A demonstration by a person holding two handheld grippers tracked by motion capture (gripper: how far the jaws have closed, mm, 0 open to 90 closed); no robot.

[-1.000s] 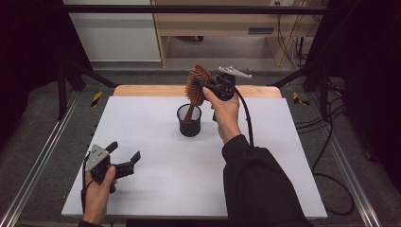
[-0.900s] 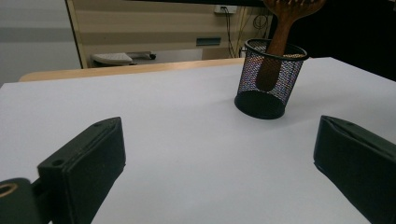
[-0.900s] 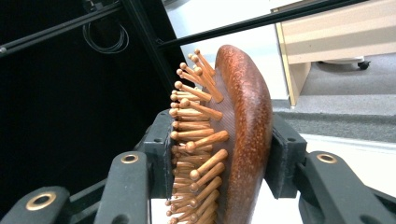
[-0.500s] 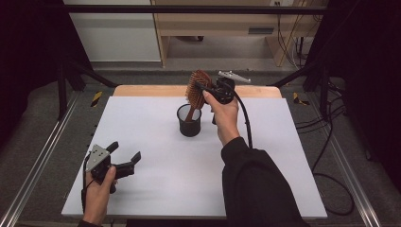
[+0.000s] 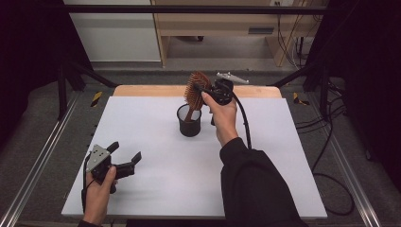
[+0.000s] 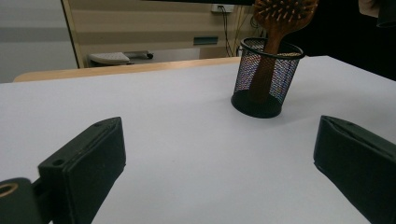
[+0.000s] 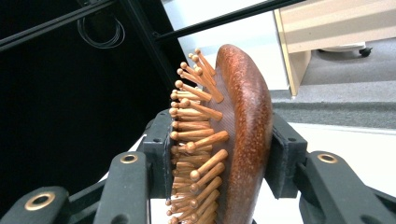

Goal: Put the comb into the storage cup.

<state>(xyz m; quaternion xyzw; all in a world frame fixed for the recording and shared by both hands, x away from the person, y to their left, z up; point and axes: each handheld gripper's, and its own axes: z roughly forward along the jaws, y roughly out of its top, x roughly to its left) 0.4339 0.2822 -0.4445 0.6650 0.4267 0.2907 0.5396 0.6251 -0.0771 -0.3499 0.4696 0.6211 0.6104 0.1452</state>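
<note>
Black mesh pen cup (image 5: 189, 121) near the table's (image 5: 156, 118) far edge, wooden paddle hairbrush (image 5: 195, 90) handle-down inside, right gripper (image 5: 208, 92) clamping its head, left gripper (image 5: 124, 158) spread wide, empty, near front-left corner.

The brown wooden hairbrush (image 5: 196, 90) stands handle-down in the black mesh cup (image 5: 189, 124), near the white table's (image 5: 156, 118) far edge, midway across.

Black two-jaw grippers with brass rivets, trailing black cables; grey three-cornered plate (image 5: 97, 154), dark sleeve (image 5: 255, 184)

White table (image 5: 156, 142) (wooden far edge); 1 black mesh cup (image 5: 189, 122) standing on it.
</note>
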